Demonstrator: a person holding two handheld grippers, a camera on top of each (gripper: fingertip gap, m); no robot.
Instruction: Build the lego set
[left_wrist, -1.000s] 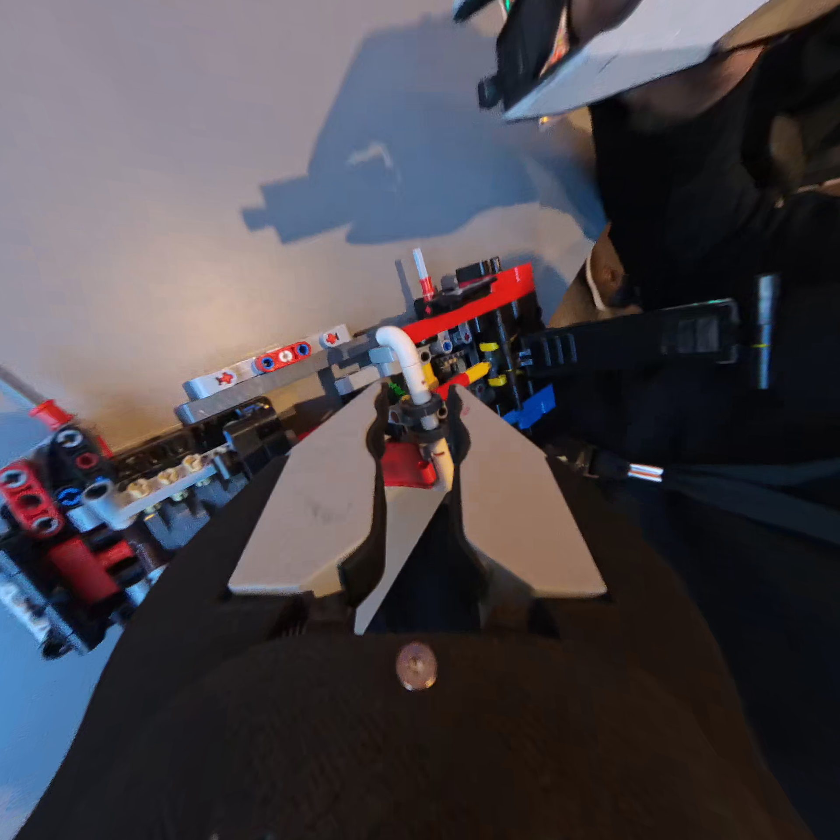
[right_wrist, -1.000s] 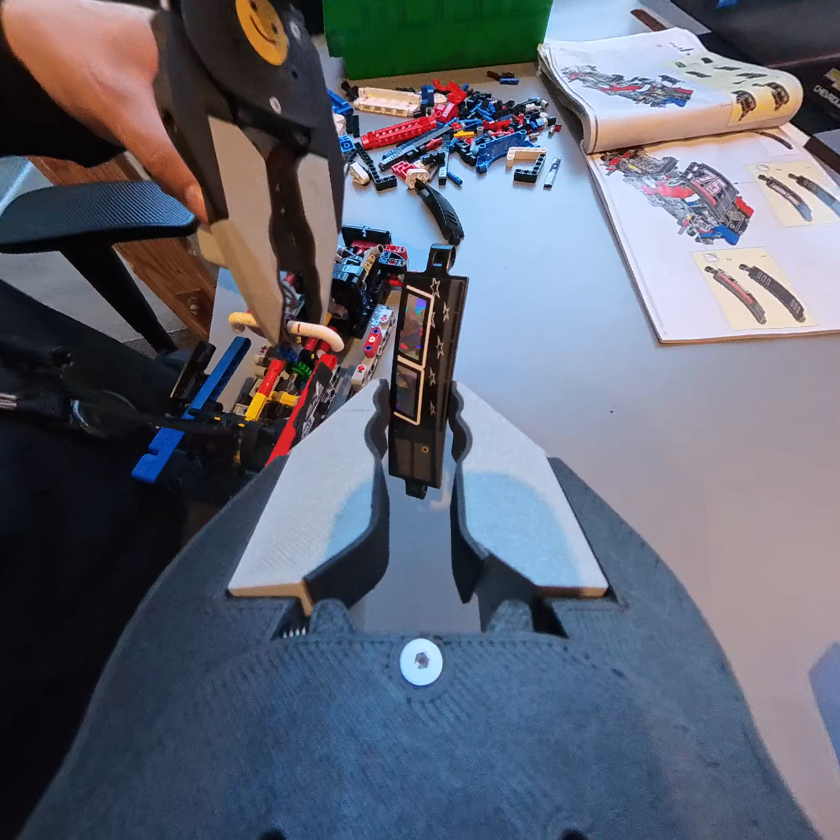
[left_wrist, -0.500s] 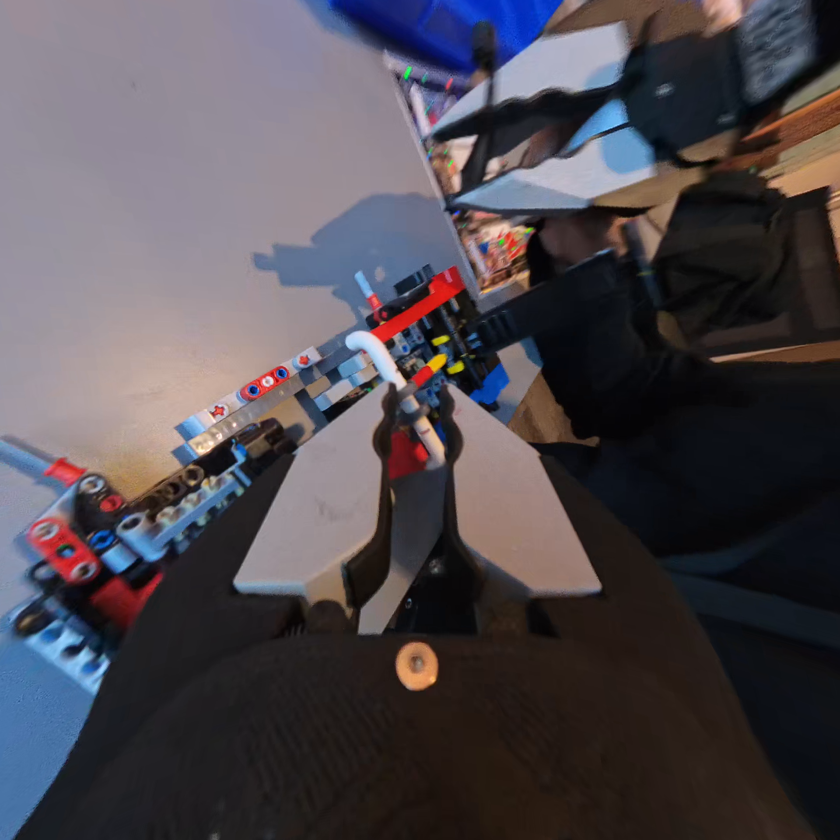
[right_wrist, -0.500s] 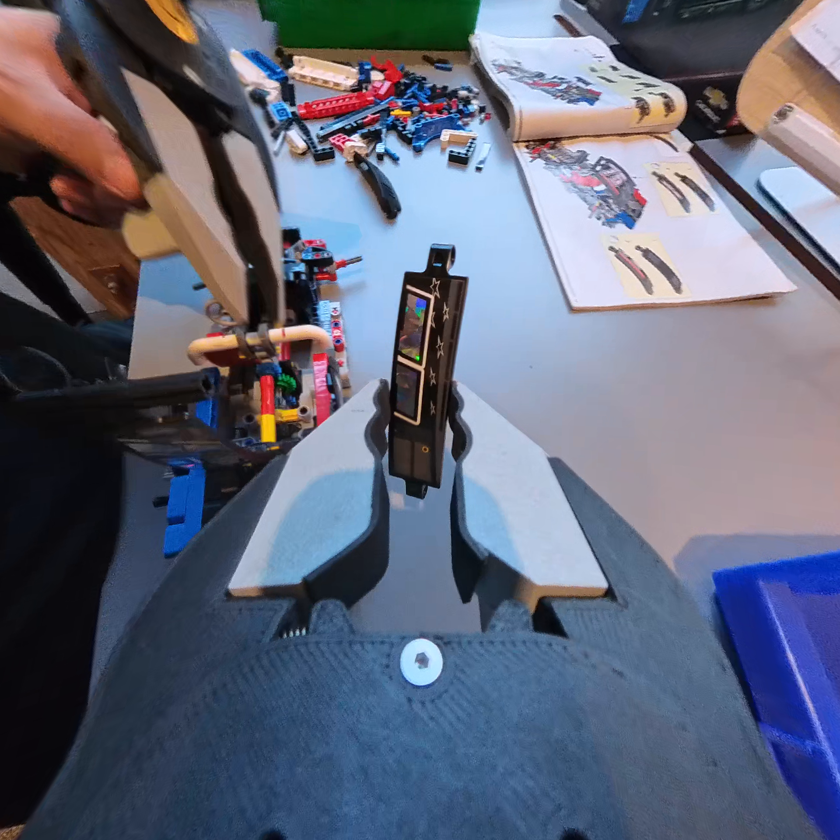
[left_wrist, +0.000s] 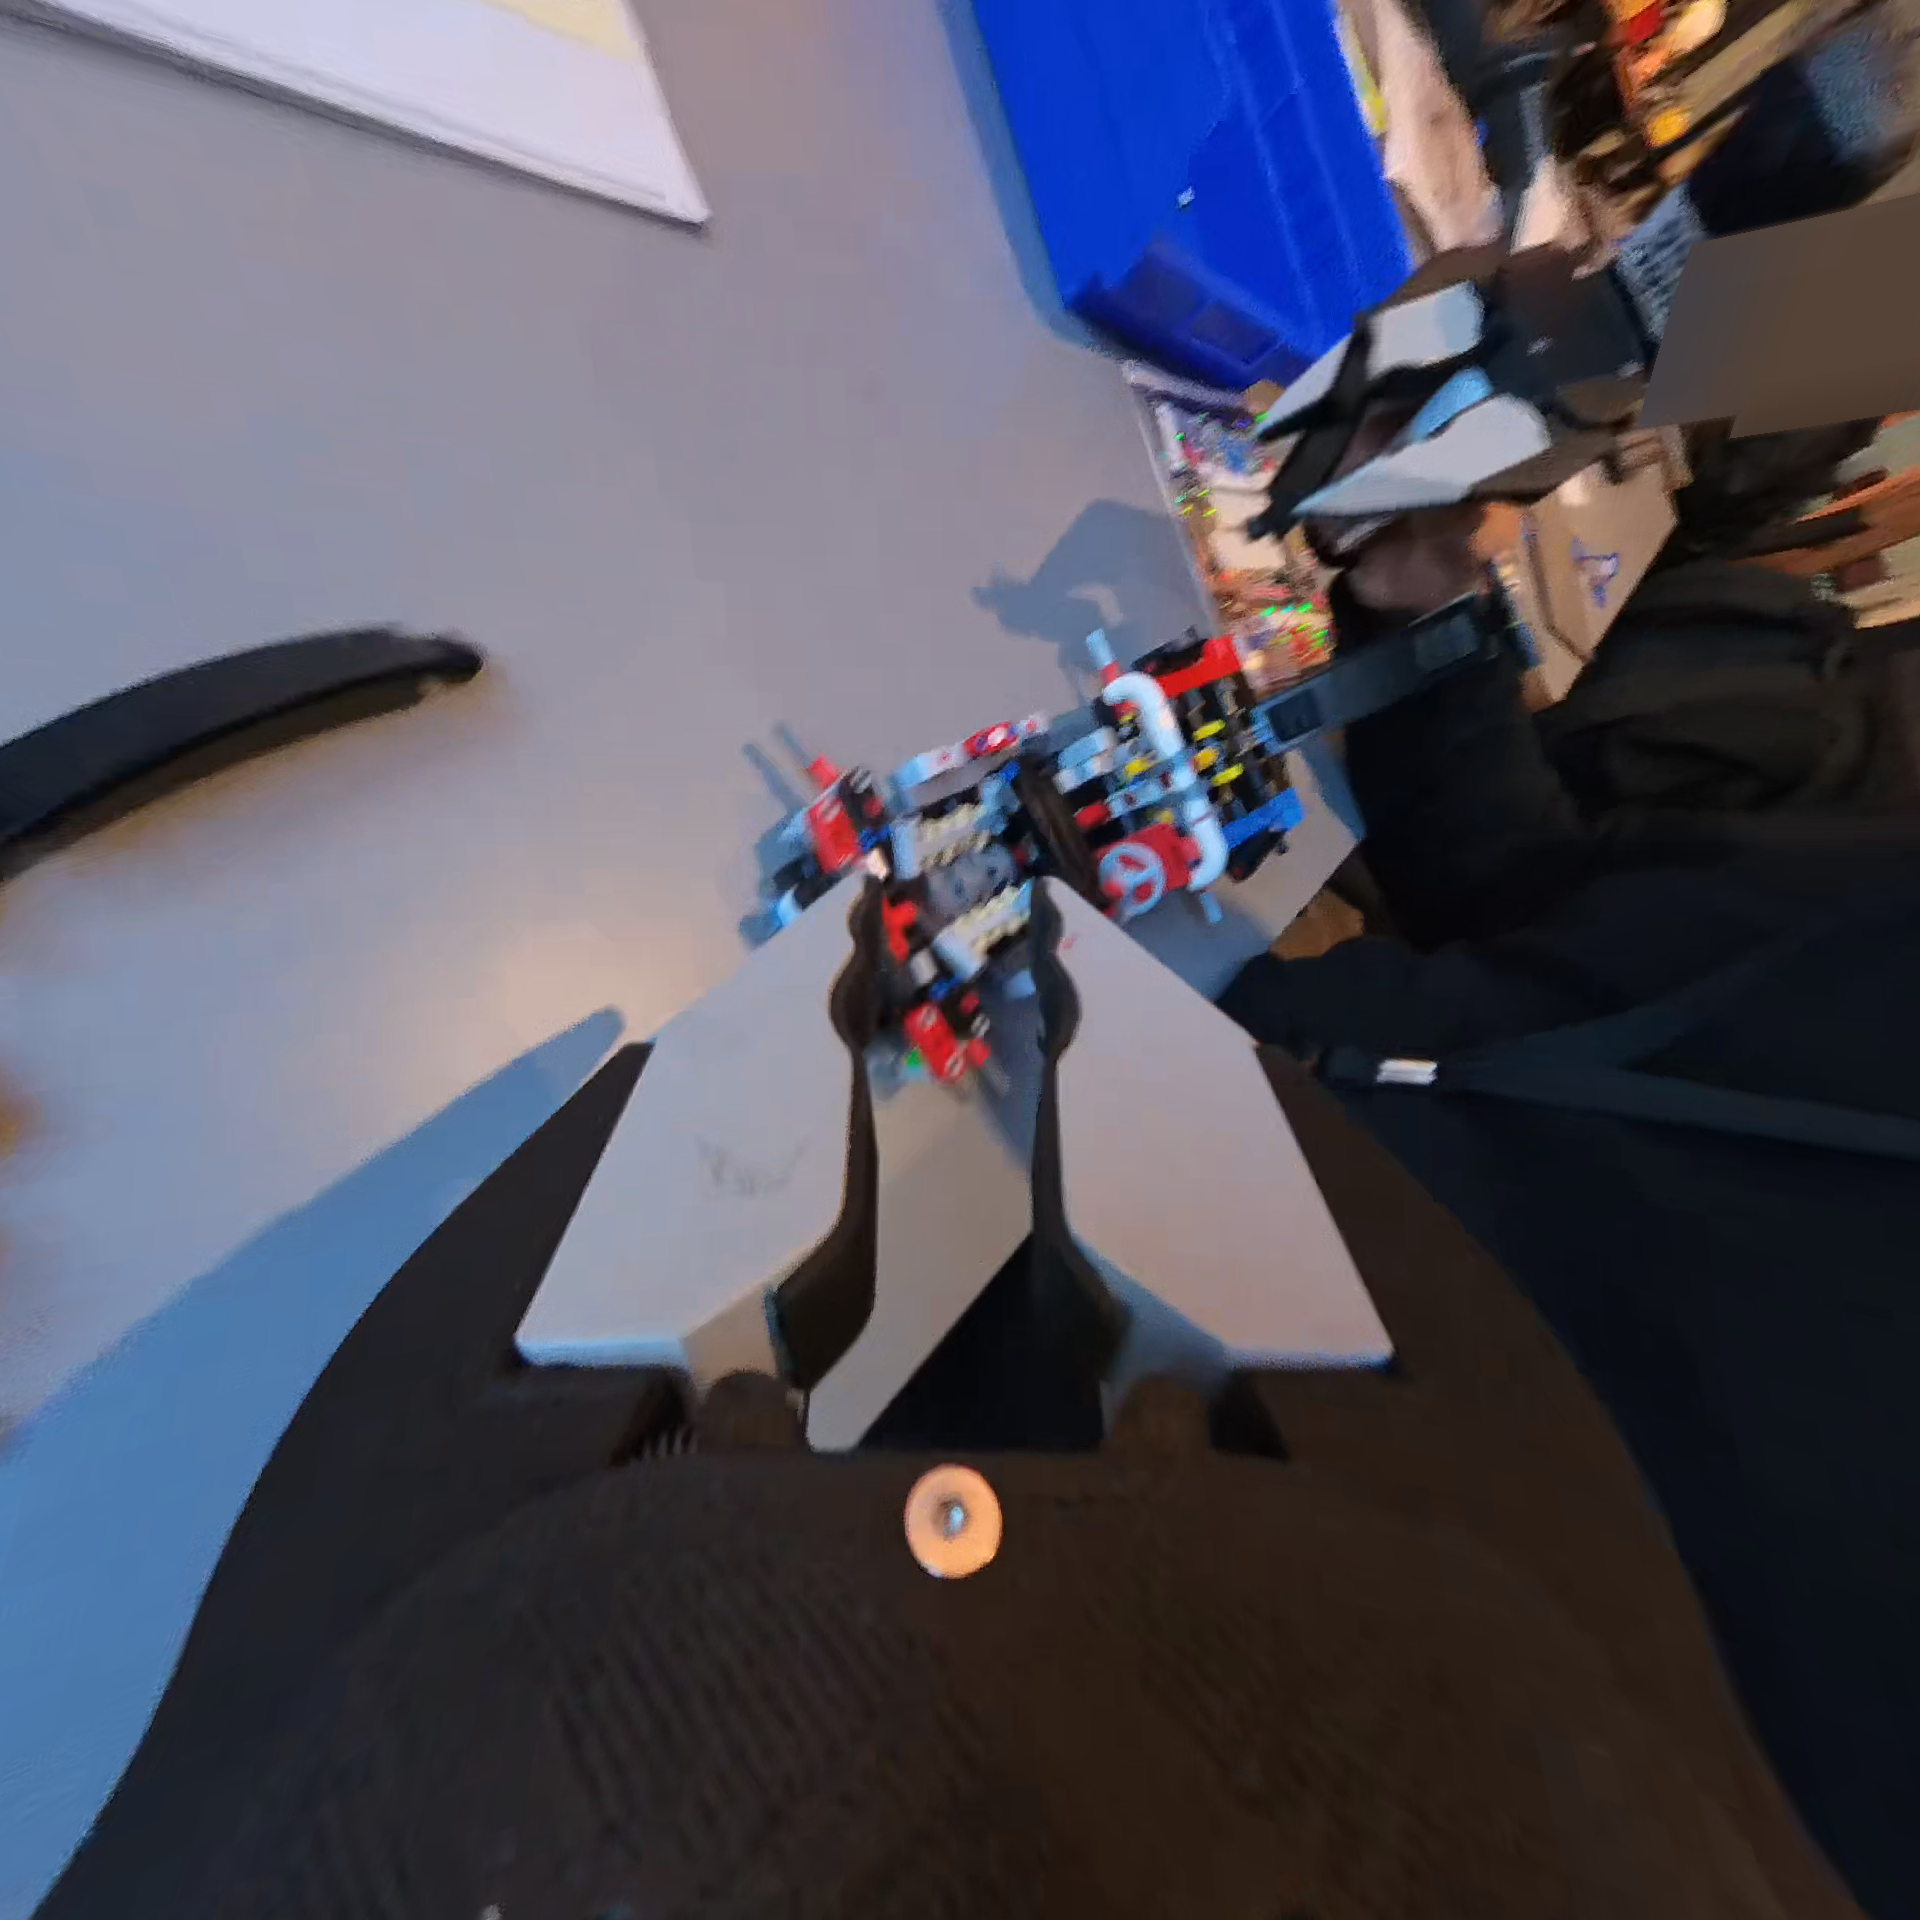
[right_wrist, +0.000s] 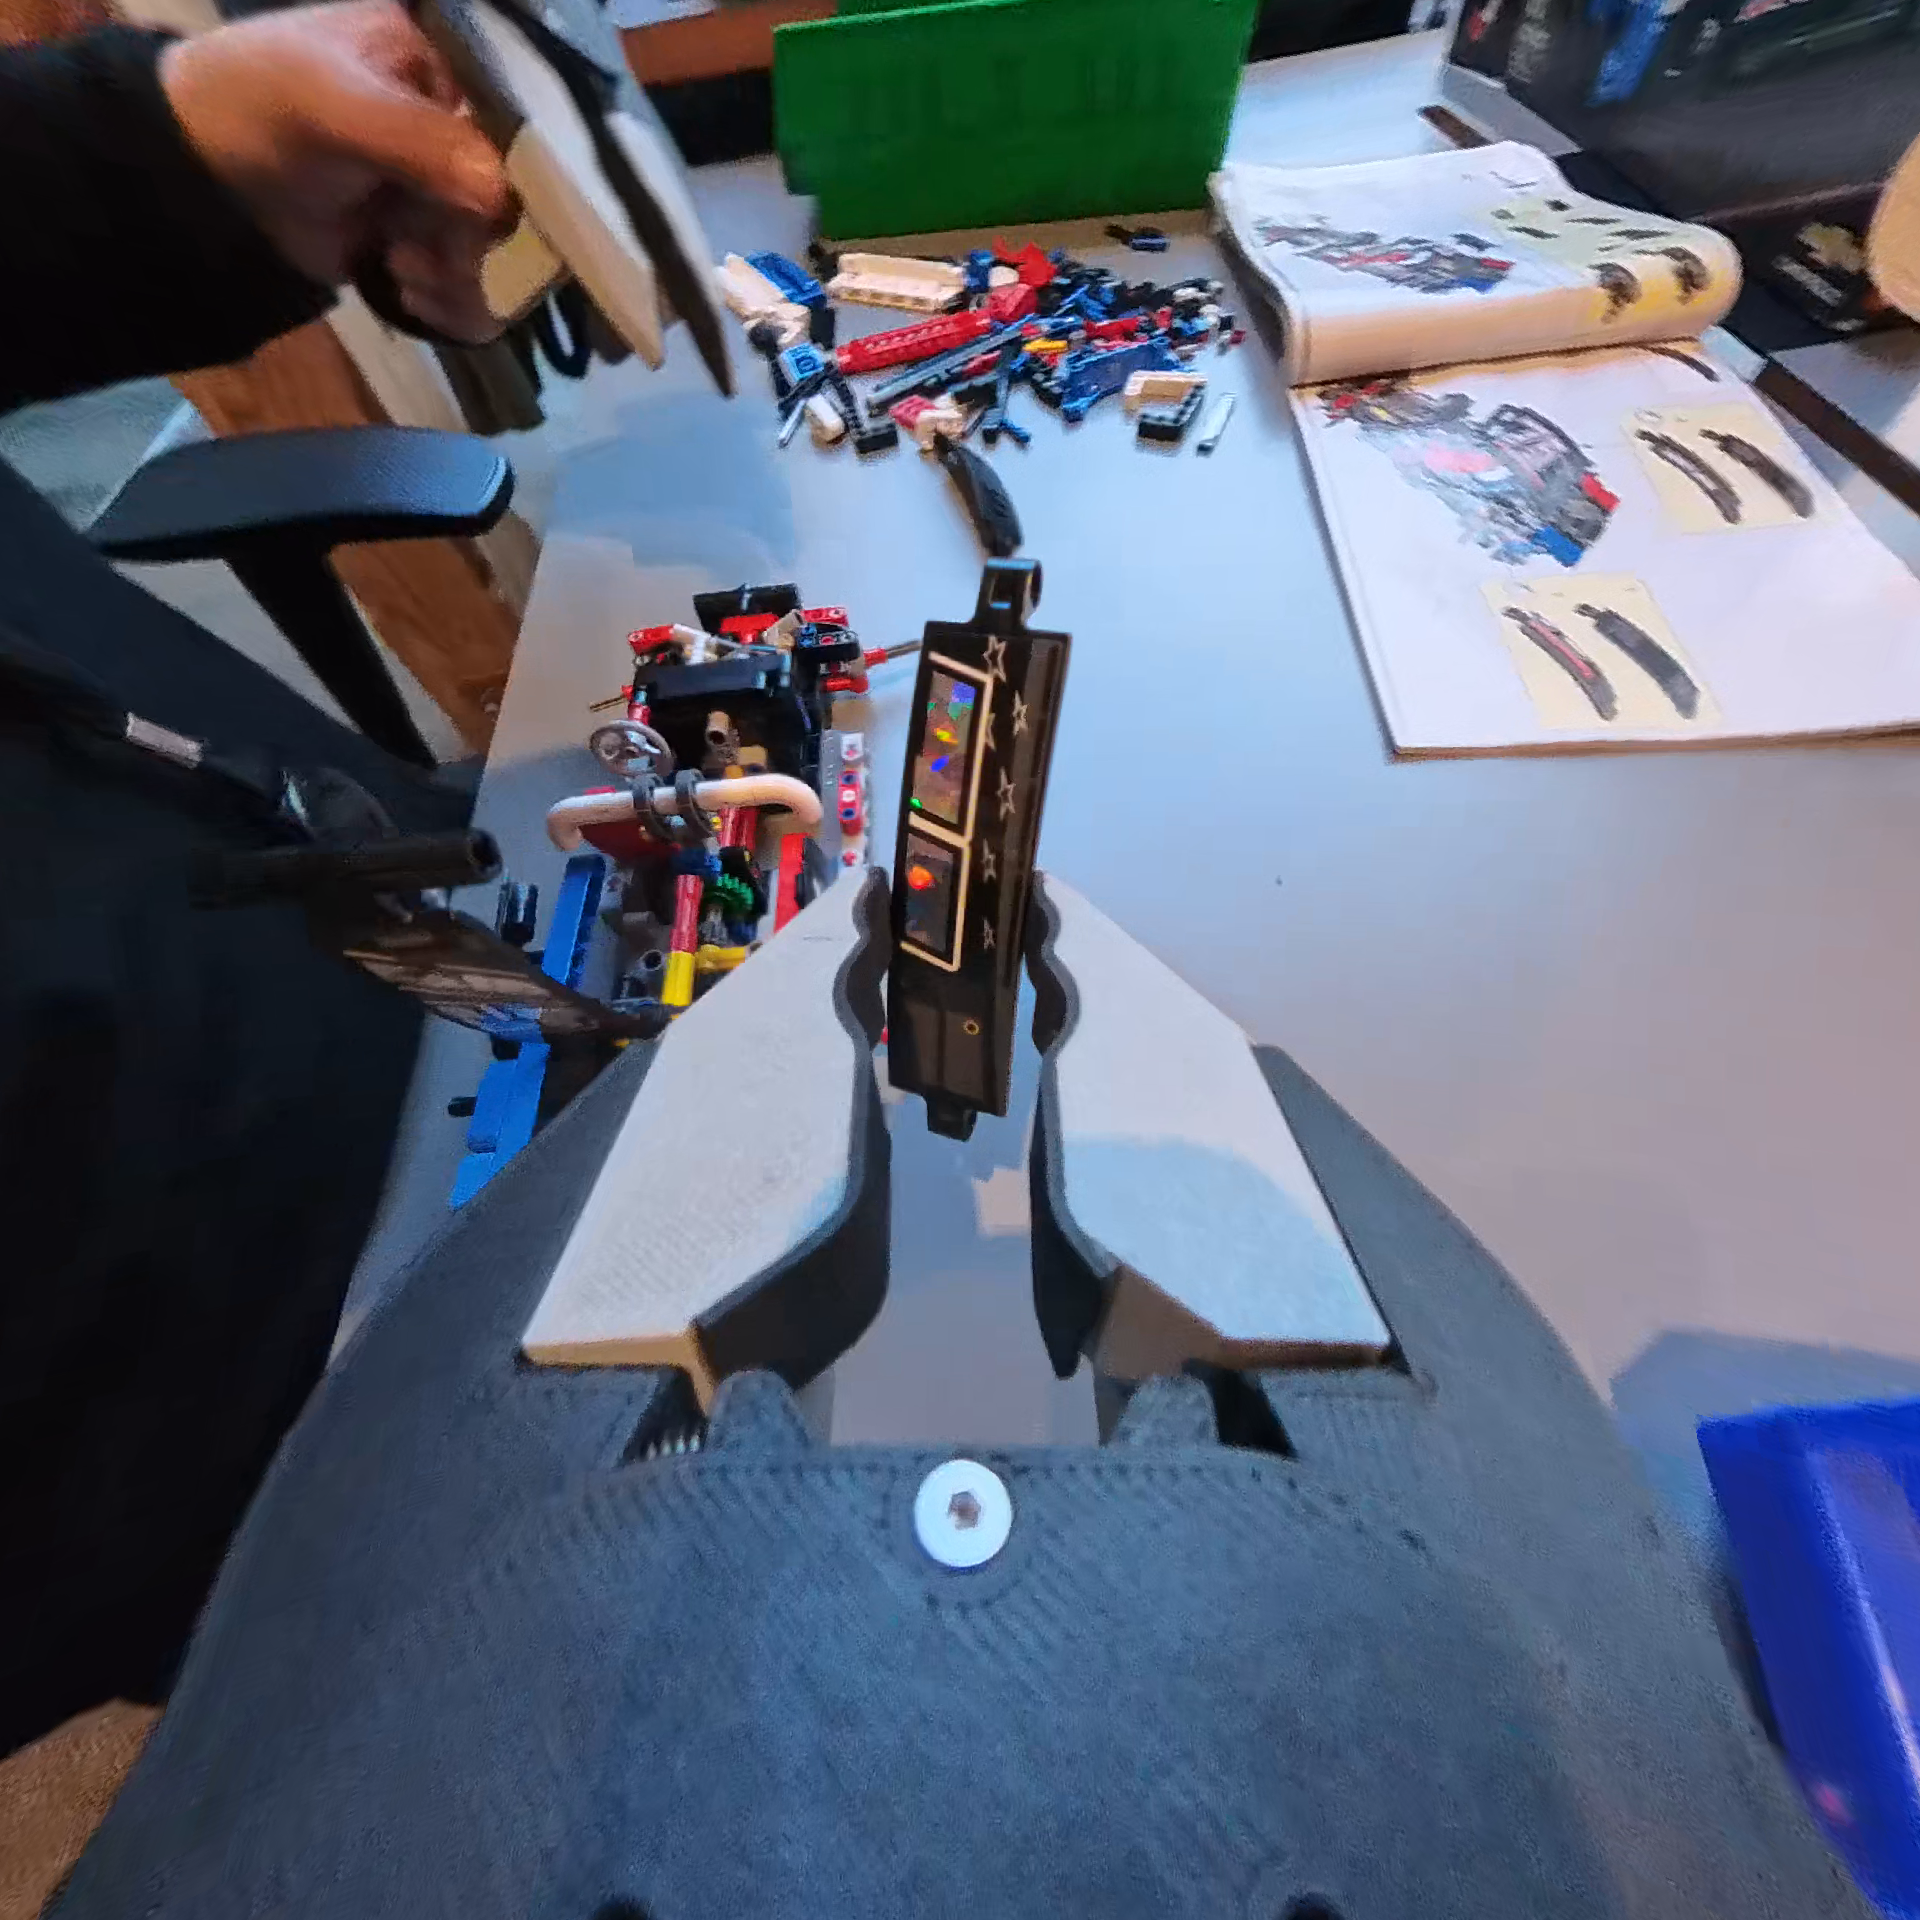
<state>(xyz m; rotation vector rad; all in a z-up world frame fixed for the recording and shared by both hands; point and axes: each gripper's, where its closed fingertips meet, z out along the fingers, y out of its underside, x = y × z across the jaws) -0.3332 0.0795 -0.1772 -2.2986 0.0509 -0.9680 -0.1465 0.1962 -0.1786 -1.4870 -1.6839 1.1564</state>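
Note:
The partly built lego car (right_wrist: 727, 790) stands near the table's left edge, with a white bent tube (right_wrist: 686, 805) across its near end. My right gripper (right_wrist: 951, 935) is shut on a long black panel (right_wrist: 971, 862) with star marks and shiny stickers, held upright just right of the car. My left gripper (left_wrist: 951, 935) is a little open and empty, raised above and behind the car (left_wrist: 1039, 821). It shows in the right wrist view (right_wrist: 665, 301) at the top left, in a person's hand. The right gripper (left_wrist: 1392, 436) shows far off in the left wrist view.
A pile of loose pieces (right_wrist: 997, 343) lies at the back, before a green bin (right_wrist: 1008, 104). An open instruction booklet (right_wrist: 1558, 520) lies at the right. A black curved piece (right_wrist: 982, 499) lies behind the car. A blue bin (right_wrist: 1829, 1621) is near right. A chair armrest (right_wrist: 301, 488) is left. The left gripper's tips are roughly 25 cm from the right gripper's.
My left gripper has let go of the white tube and drawn up and back from the car. My right gripper still holds the black panel, now closer beside the car.

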